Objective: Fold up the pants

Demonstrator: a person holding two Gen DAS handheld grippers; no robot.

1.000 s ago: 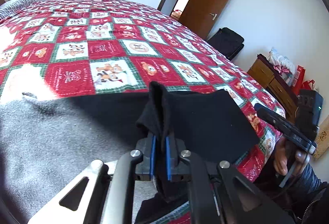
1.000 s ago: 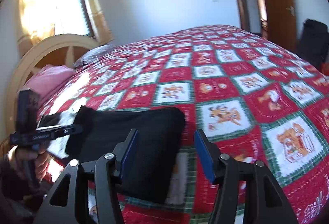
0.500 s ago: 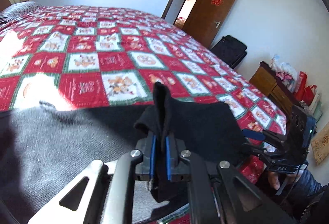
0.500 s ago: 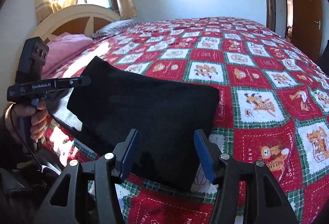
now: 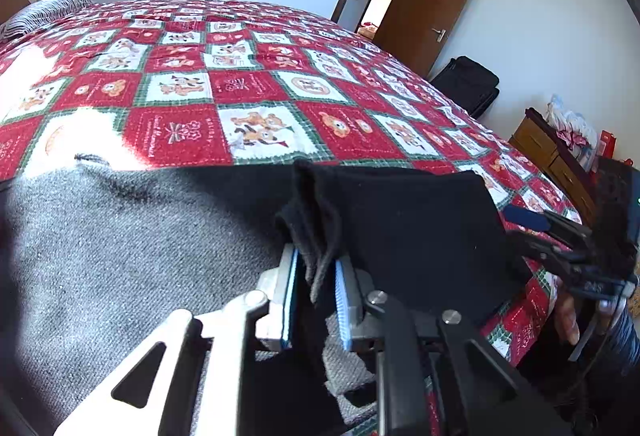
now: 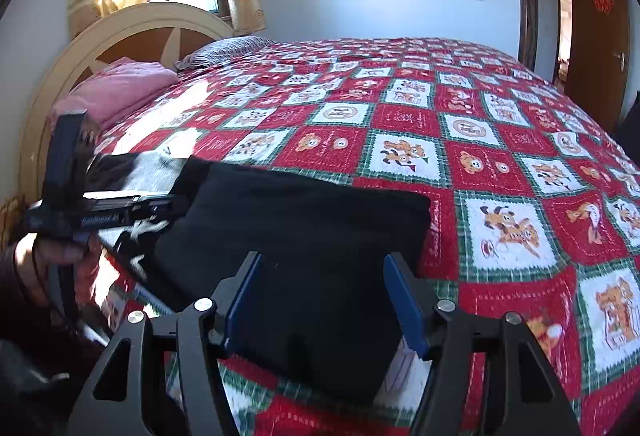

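While black pants [image 6: 288,236] lie on a red patchwork quilt [image 6: 480,123], left gripper [image 5: 316,276] fingers opening around a fold, right gripper [image 6: 324,300] fingers opening, empty.

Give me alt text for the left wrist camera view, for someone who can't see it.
The left gripper has its jaws opening around a bunched fold of the black pants, which lie folded on a red patterned bedspread. At the right edge, a hand holds the right gripper beside them.

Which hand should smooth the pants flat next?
Probably the right gripper: its fingers are opening, empty, just over the folded pants. The left gripper is opening with a bunch of cloth between its fingers.
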